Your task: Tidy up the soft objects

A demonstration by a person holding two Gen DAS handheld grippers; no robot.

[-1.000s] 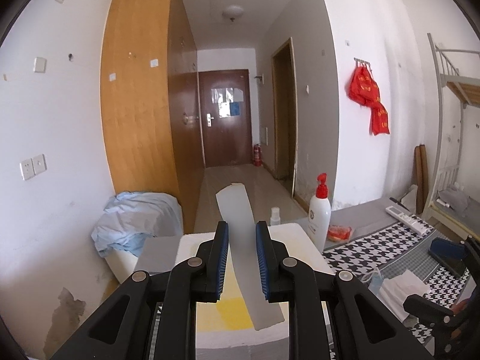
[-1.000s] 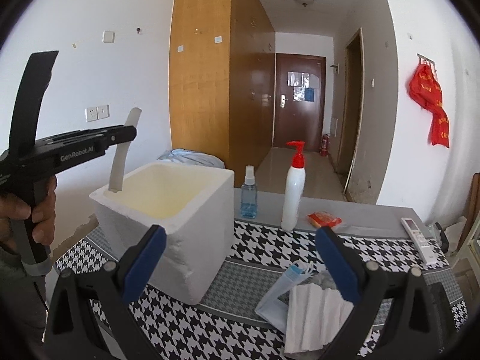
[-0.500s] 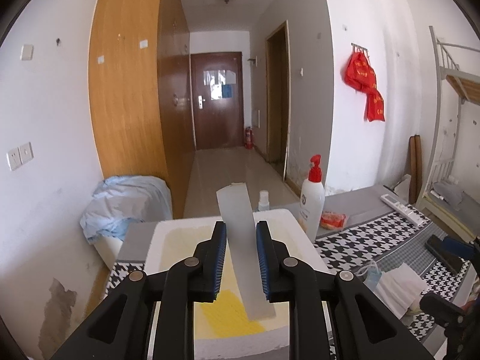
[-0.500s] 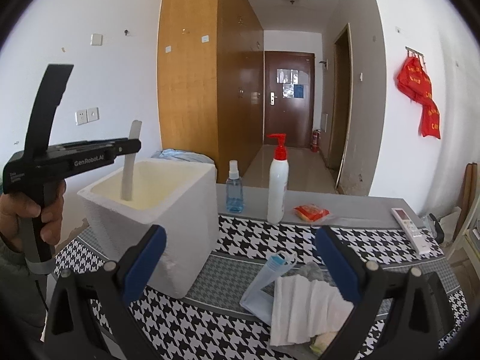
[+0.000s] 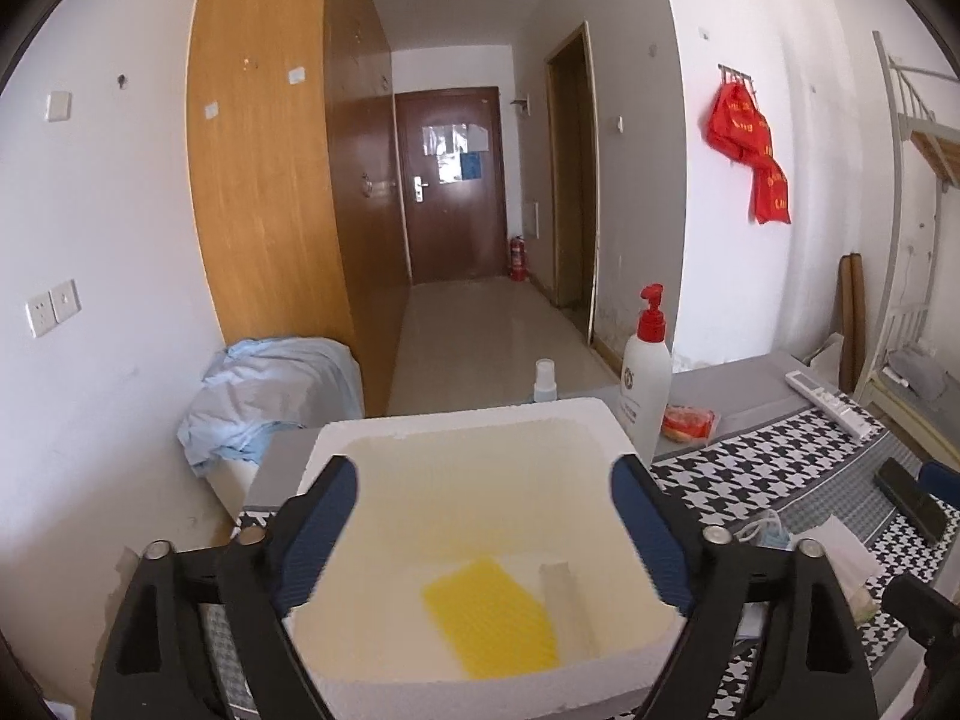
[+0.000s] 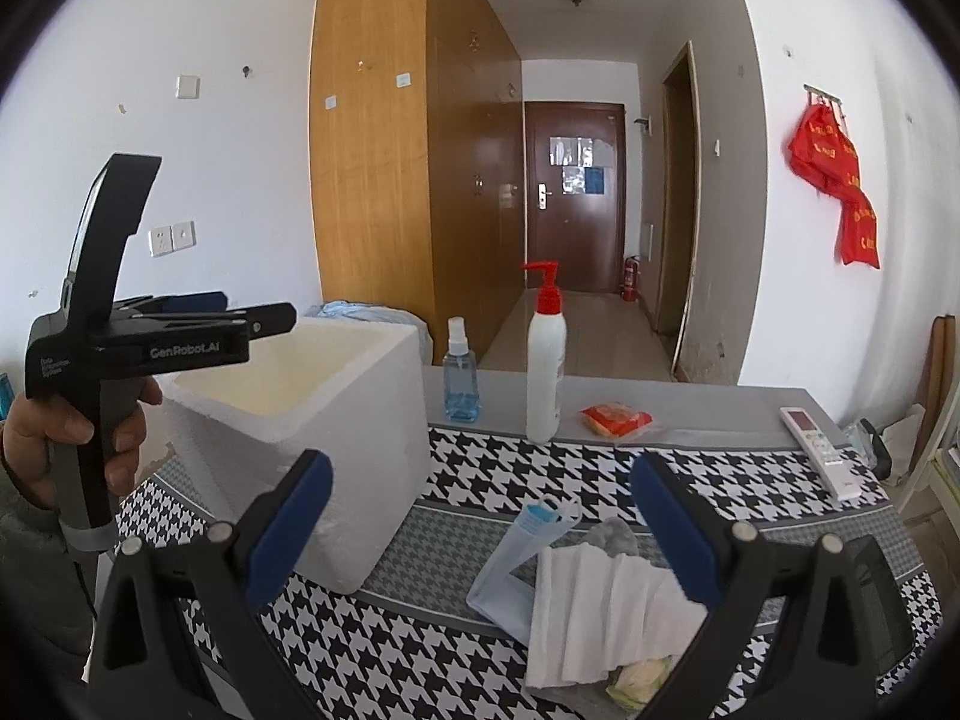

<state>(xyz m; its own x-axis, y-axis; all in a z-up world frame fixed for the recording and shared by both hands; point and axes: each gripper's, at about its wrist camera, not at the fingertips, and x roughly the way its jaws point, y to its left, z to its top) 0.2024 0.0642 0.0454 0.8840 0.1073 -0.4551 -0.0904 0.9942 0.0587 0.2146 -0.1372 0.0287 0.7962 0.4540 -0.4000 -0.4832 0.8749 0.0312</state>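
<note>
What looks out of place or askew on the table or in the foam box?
Inside the foam box, a grey strip leans against the wall instead of lying flat beside the yellow cloth.

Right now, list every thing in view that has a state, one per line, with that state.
left gripper: fingers open, empty, over the box
right gripper: fingers open, empty
foam box: lidless, upright on the table
yellow sponge: lying flat inside the box
grey strip: inside the box, beside the sponge
pump bottle: upright
spray bottle: upright, capped
white cloth: folded, on the table
face mask: on the table, partly under the cloth
</note>
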